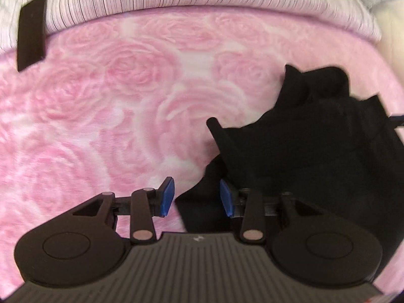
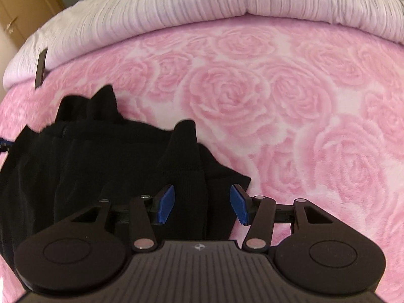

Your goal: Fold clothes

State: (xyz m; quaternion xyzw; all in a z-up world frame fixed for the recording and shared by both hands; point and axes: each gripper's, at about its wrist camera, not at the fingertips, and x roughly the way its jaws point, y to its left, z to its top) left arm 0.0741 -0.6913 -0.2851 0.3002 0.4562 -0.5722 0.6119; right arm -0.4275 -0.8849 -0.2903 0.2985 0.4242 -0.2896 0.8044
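Blue pads of my left gripper [image 1: 197, 197] stand apart, black garment [image 1: 303, 151] edge between them, unpinched | my right gripper [image 2: 202, 203] gapes wider over a black fold, no squeeze | garment lies crumpled lower right in left view, lower left in right view, on pink rose blanket [image 2: 277, 101] | striped pillows [image 2: 176, 7] along top.

A crumpled garment [image 2: 106, 156] lies on the blanket [image 2: 277, 101], a pillow [image 2: 202, 5] behind it, a flat tag [image 1: 31, 31] far left
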